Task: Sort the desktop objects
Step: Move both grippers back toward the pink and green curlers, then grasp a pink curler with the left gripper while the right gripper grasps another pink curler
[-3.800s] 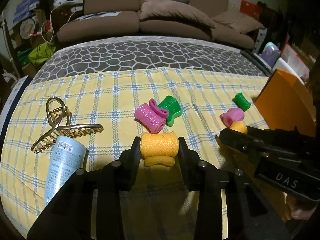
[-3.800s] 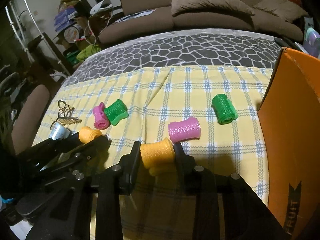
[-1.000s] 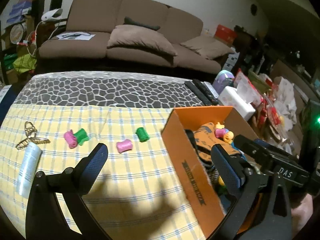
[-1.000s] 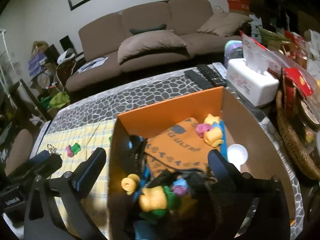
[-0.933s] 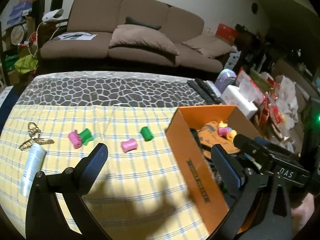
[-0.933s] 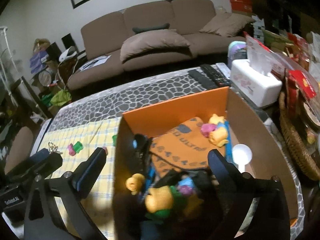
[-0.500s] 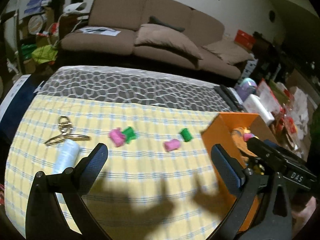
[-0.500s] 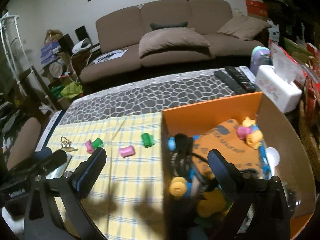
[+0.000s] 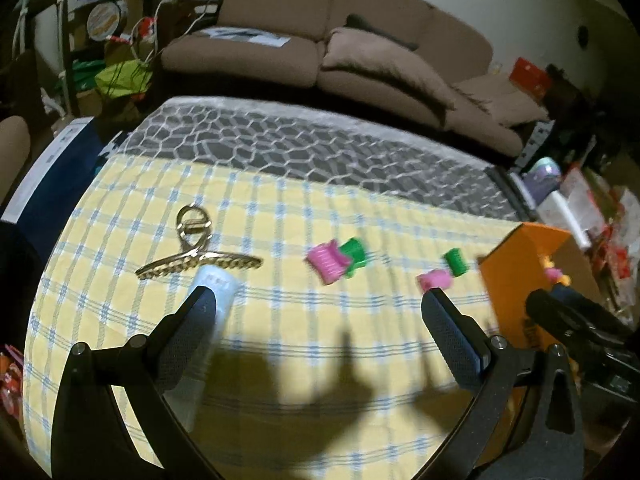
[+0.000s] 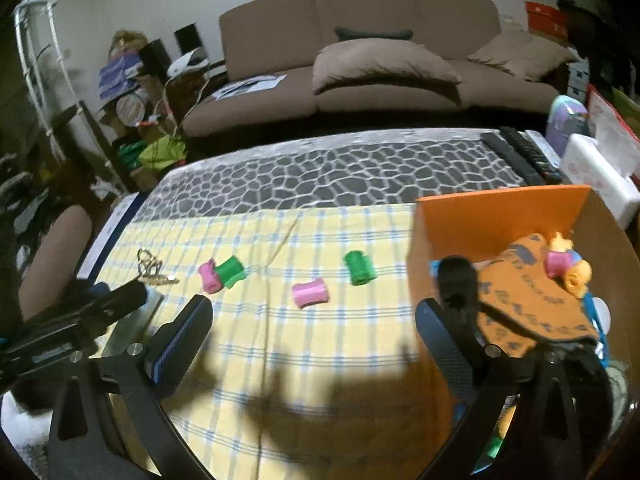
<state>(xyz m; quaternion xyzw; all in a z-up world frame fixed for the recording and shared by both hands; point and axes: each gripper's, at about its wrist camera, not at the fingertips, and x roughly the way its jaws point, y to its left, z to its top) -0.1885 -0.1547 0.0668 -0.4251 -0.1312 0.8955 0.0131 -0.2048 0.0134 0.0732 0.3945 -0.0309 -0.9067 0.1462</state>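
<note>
Both grippers are seen held above a bench covered by a yellow checked cloth, beyond which a grey pebble-patterned cover extends toward a brown sofa. The jaws of the left gripper are spread wide and nothing is held between them; the jaws of the right gripper are likewise spread wide and empty.

Four hair rollers are seen lying on the cloth. A pink roller and a green roller lie touching each other left of centre. A second pink roller lies alone near the middle, and a second green roller lies just beyond it to the right, near the wall of the orange cardboard box.

The box stands at the right end of the bench. An orange printed pouch is seen inside it, with a pink roller and a yellow roller resting at its far right side.

At the left of the cloth a gold claw hair clip is seen, and a pale blue tube lies just on its near side, partly hidden by the left finger of the left gripper. White tissue box and remote controls lie at the far right.
</note>
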